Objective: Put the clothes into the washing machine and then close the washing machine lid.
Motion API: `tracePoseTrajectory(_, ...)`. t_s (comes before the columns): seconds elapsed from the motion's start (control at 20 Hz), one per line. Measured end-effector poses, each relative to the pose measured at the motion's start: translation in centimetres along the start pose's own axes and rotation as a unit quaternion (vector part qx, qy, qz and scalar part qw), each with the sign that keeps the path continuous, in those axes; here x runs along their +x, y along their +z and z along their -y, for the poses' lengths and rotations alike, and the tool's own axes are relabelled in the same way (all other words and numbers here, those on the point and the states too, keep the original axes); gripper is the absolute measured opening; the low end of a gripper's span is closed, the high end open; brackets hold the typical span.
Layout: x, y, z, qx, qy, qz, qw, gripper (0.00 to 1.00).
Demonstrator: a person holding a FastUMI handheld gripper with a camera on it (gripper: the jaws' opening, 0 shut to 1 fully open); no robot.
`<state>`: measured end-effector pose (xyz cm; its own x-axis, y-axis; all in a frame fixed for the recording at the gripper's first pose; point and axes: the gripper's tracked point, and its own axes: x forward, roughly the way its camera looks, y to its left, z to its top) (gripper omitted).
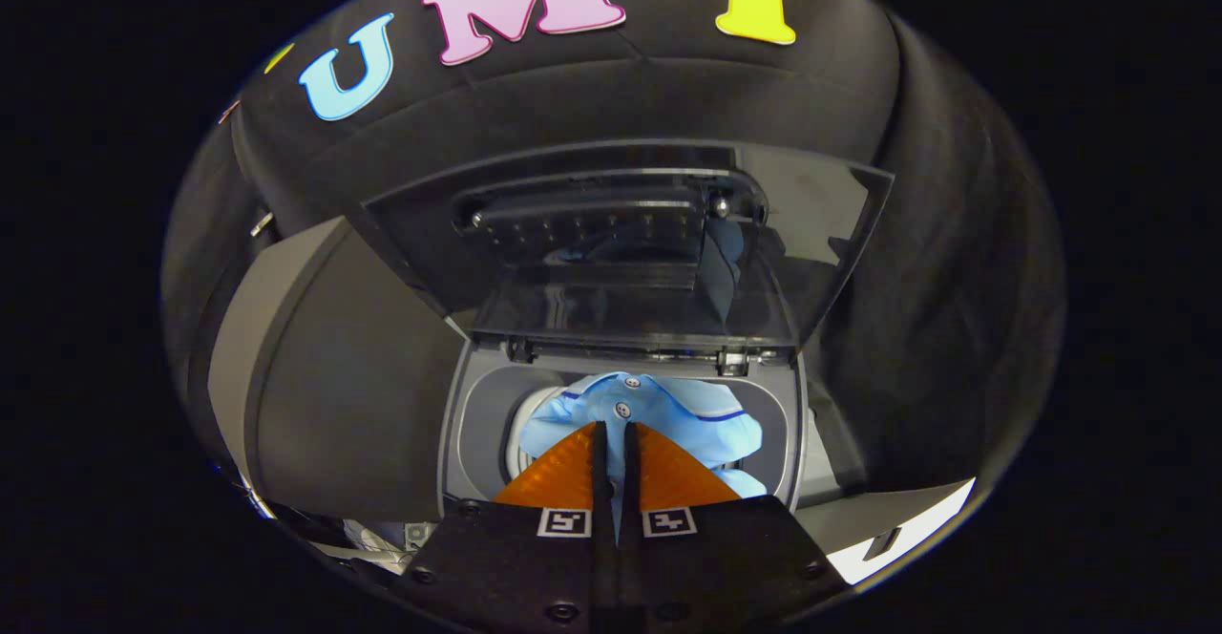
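Note:
A light blue shirt [668, 414] with white buttons and dark trim hangs bunched over the mouth of the washing machine's tub [487, 424]. My gripper [612, 429] is shut on the shirt, its two fingers pressed close together on a fold of the cloth near the button strip. The shirt sits just above the round drum opening, whose pale rim shows to the left of the cloth. The machine's dark see-through lid [630, 243] stands raised upright behind the opening, and the blue cloth is mirrored faintly in it.
The grey top of the washing machine [353, 395] spreads out to the left of the opening. The lid's hinges [730, 359] sit at the back edge of the tub. Black cloth wall rises behind and to both sides.

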<state>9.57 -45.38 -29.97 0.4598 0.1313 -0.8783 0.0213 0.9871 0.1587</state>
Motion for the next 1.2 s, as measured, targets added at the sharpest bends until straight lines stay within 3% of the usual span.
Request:
tracePoseTrajectory(0.75, 8.0, -9.7, -0.4, -0.061, -0.042, -0.082, 0.994, 0.05)
tracePoseTrajectory(1.05, 8.4, -10.6, -0.2, -0.033, -0.050, -0.107, 0.993, 0.05)
tracePoseTrajectory(1.2, 9.5, -11.1, -0.1, -0.006, -0.027, -0.123, 0.992, 0.07)
